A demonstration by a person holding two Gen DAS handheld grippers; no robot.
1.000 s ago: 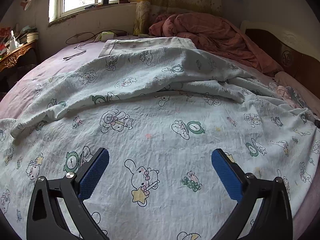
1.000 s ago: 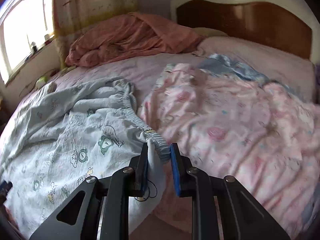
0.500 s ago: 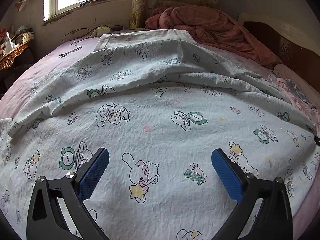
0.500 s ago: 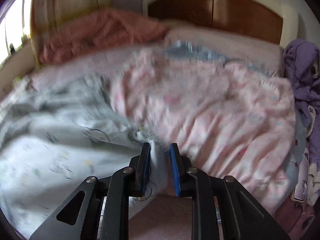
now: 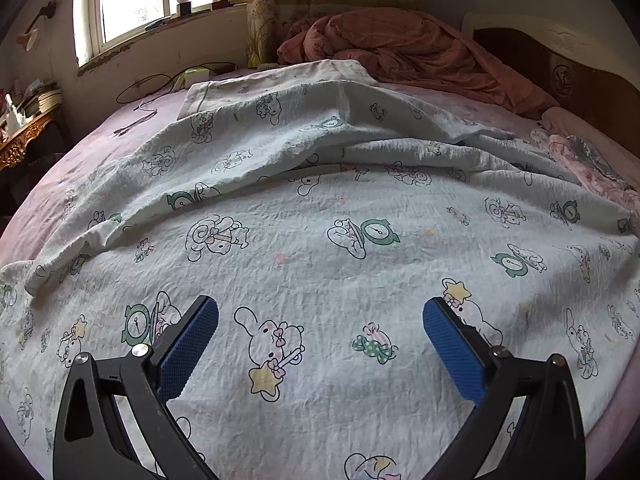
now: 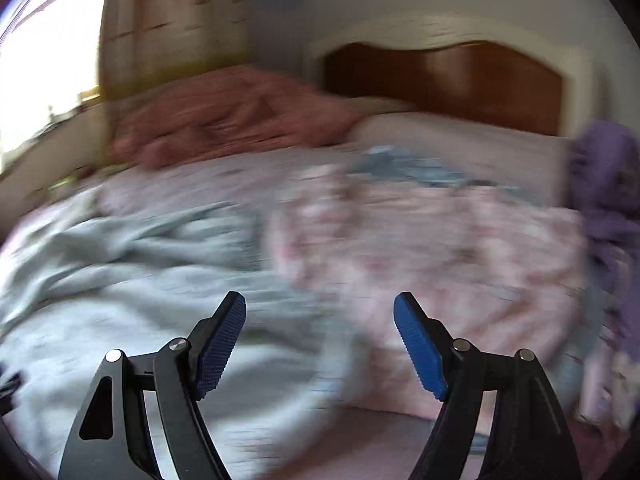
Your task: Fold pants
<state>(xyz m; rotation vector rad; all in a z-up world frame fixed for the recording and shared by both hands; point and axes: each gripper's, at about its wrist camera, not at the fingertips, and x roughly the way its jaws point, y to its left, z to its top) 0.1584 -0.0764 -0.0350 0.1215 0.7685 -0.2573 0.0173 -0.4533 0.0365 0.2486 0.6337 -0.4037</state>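
Between the spread blue pads of the left gripper (image 5: 320, 344) lay only printed cloth: the pale cartoon-print pants (image 5: 320, 240) stretched flat beneath it, untouched by either pad, running out toward twelve o'clock, where a fold ridge crossed them and a hemmed end lay near the window (image 5: 160, 4). At one o'clock a rust-coloured quilt (image 5: 400, 48) was heaped against the curtain (image 5: 304, 4); at two o'clock stood the wooden headboard (image 5: 580, 92).

The right gripper (image 6: 320, 344) had just been opening, and its jaws stood wide with nothing between them; the view was smeared by motion. The pants (image 6: 120, 280) lay from its nine o'clock down toward seven, their edge passing beneath the pads. A pink floral garment (image 6: 440, 248) spread from twelve to three o'clock, just beside the pants, with purple cloth (image 6: 608, 184) at three o'clock.
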